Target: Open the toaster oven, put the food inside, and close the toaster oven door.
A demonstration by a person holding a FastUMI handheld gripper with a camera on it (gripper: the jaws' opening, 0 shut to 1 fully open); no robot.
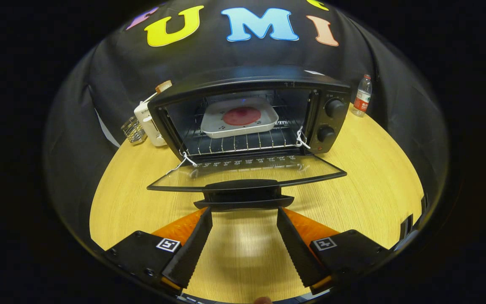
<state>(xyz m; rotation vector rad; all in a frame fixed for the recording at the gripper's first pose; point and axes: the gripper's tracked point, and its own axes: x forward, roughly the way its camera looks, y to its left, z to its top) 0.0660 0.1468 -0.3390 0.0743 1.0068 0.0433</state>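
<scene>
Fingers of our gripper [244, 211] stand wide apart, holding nothing; the door handle [243, 195] lies crosswise just ahead of them, so we lift it next.

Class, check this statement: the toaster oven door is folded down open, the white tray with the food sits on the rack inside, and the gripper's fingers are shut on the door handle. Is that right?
One part is wrong. In the gripper view the gripper is open, its fingers apart just short of the door handle, not shut on it. The toaster oven door is folded down open, and the white tray with the food sits on the rack inside.
</scene>
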